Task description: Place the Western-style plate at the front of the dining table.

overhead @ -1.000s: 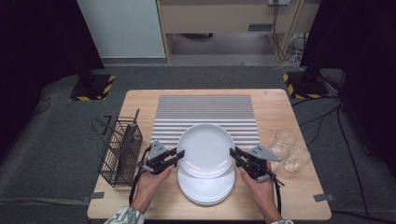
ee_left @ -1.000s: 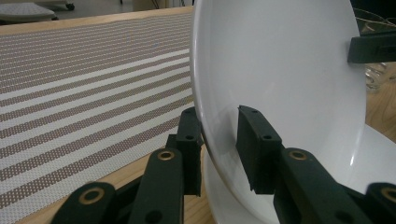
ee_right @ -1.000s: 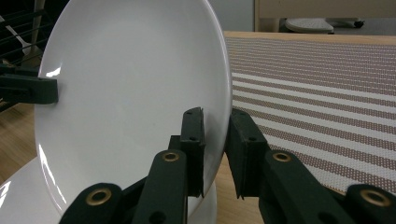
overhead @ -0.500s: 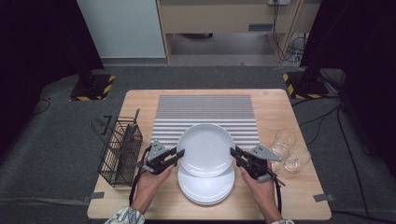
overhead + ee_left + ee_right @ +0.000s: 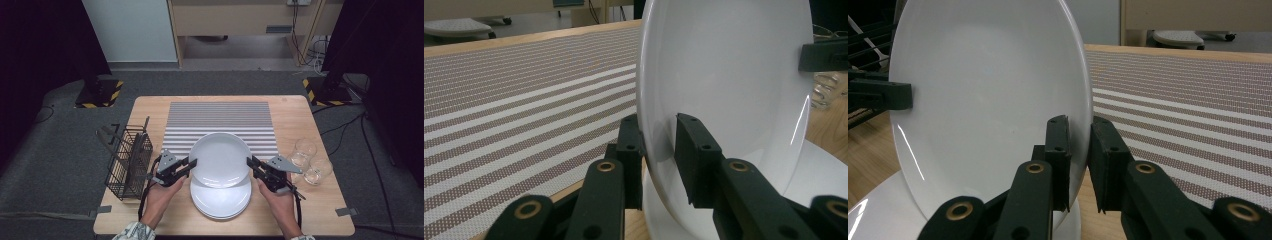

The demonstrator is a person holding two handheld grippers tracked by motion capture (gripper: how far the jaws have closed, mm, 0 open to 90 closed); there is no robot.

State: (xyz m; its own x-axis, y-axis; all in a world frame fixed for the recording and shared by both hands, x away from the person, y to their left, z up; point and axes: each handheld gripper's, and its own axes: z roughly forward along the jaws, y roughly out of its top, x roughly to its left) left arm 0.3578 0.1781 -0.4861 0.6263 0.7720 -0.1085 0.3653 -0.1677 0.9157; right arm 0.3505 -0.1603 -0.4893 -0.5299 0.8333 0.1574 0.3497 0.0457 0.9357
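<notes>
Change: since 1 second ago I am keeping the top plate [image 5: 220,159] in the same spot, lifted over the stack [image 5: 221,200]; no carry begun.
Left gripper [image 5: 186,167]: I am clamping the plate's left rim.
Right gripper [image 5: 254,167]: I am pinching its right rim.
Plate: glossy white, round, shallow.
Mat [image 5: 220,117]: striped, woven, lying behind on the wooden bench [image 5: 310,220].

Even overhead light on the table, with dark surroundings.
In the high view the wooden table [image 5: 300,115] is evenly lit while the floor's outer parts fall into deep shadow. In both gripper views a thin streak of glare marks the white plate [image 5: 734,70]; the near jaws blur slightly, and the background beyond the plate is soft.
</notes>
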